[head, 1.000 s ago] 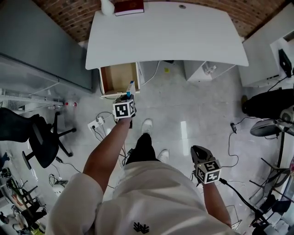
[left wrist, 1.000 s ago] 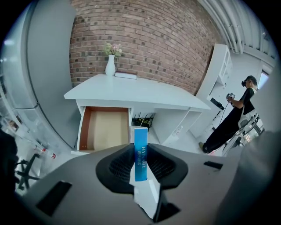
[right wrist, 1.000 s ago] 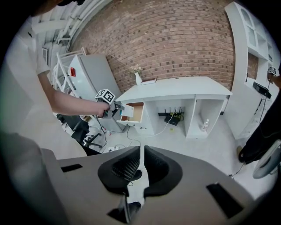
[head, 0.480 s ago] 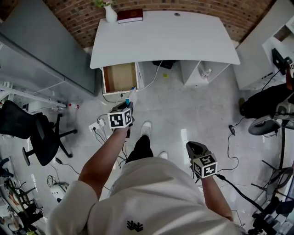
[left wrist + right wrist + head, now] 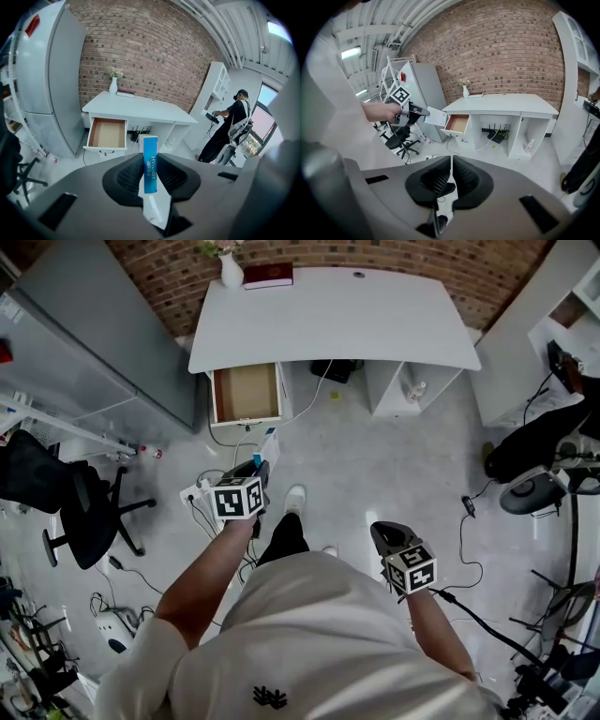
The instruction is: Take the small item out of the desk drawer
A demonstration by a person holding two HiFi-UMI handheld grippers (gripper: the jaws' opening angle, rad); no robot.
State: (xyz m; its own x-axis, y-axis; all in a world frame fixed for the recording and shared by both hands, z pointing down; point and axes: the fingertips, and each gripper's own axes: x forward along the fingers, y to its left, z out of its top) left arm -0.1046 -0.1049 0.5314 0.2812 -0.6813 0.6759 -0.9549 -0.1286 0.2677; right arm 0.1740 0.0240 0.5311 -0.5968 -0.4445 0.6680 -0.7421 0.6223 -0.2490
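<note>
The left gripper's fingers are pinching a small box, white with a blue face and "HYNAUT" printed down it. The box stands upright between the pads, with its top poking out past the tips. So the box is out of the drawer and up in the air over the floor, well clear of the desk, in front of the person's shoes. The right gripper has its fingers pressed together with nothing between them, and it's held low by the person's right hip, well apart from the left one. The drawer hangs open on the desk's left side, and you can see its brown bottom from above. On the desktop's back left corner there's a white vase with a dark red book just beside it. Under the desk on the right, a little bottle sits in an open shelf, and cables trail down to a power strip on the floor near the left gripper. A big grey cabinet stands left of the desk against the brick wall, with a black office chair further left. Off to the right, another person in dark clothes is standing by a white shelf unit.
</note>
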